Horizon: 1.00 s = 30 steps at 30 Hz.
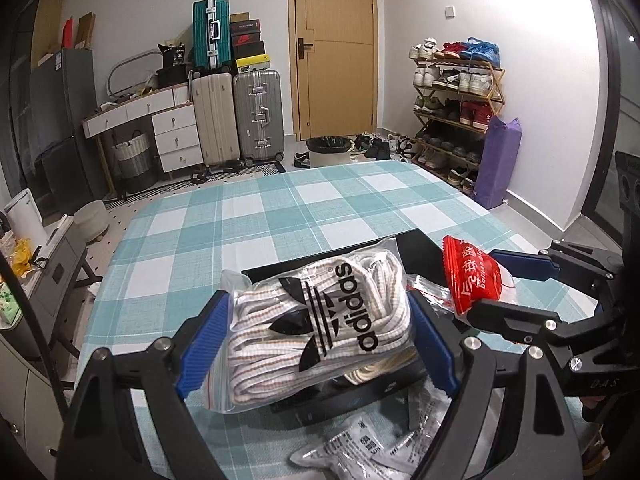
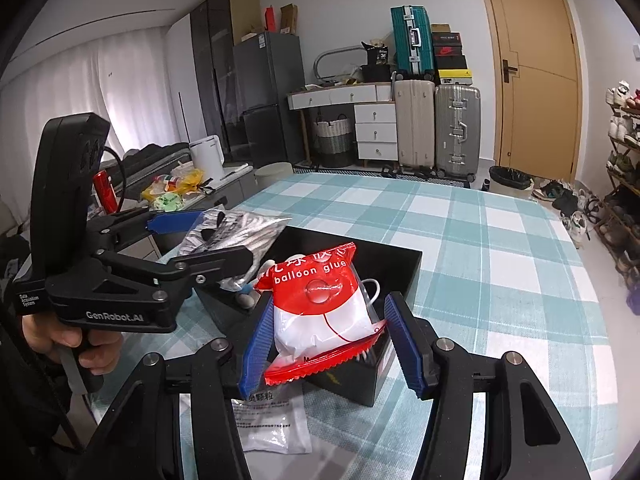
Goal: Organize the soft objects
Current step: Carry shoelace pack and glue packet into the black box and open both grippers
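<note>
Adidas shoelace bag (image 1: 320,328), a clear zip pouch of striped white laces, sits over the black box (image 1: 424,252) on the checked surface (image 1: 280,216), at 6 o'clock in the left wrist view. Box contents: a pale coiled item under the pouch, otherwise hard to tell. Left claw (image 1: 320,334): blue pads pressed against both sides of the pouch, clamped on it.

Right wrist view alone shows the "balloon glue" label on the red-and-white packet (image 2: 324,312), a white cord inside the box behind it, and the hand (image 2: 76,344) holding the left tool. Left view alone shows white sachets (image 1: 352,448) at 6 o'clock on the surface.

Right claw (image 2: 328,340): left pad touches the packet, right pad stands just clear; whether it grips I cannot tell.
</note>
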Motion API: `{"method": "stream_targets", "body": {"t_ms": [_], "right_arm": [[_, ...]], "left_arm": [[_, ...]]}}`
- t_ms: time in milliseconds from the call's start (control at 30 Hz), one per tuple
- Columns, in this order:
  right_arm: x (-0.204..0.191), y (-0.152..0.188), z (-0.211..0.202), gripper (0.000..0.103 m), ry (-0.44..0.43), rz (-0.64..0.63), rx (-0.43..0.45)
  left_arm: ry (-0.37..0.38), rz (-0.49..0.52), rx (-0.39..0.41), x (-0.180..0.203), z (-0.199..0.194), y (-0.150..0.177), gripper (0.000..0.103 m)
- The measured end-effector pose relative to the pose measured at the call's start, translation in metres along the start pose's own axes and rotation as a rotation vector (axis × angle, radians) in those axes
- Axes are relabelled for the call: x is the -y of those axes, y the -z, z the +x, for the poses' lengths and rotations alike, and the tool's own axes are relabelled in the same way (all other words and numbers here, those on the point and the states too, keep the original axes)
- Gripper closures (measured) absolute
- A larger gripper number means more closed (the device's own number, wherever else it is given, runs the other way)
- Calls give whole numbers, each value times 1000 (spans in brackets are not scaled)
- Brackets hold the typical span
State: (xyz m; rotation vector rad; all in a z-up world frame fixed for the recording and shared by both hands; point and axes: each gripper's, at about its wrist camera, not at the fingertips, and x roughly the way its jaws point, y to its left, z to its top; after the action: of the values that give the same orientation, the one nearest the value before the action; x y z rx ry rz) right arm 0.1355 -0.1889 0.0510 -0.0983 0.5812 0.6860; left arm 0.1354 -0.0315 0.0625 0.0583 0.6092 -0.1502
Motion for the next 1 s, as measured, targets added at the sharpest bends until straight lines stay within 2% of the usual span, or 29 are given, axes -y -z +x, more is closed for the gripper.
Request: {"method": "stream_targets", "body": {"t_ms": [633, 1000], "right_arm": [[4, -11, 48, 47, 96, -119, -80], [7, -14, 67, 47, 146, -193, -120]], "left_arm": [[-20, 25, -20, 5, 32, -6, 17], [-1, 24, -52, 2, 52, -6, 16]]}}
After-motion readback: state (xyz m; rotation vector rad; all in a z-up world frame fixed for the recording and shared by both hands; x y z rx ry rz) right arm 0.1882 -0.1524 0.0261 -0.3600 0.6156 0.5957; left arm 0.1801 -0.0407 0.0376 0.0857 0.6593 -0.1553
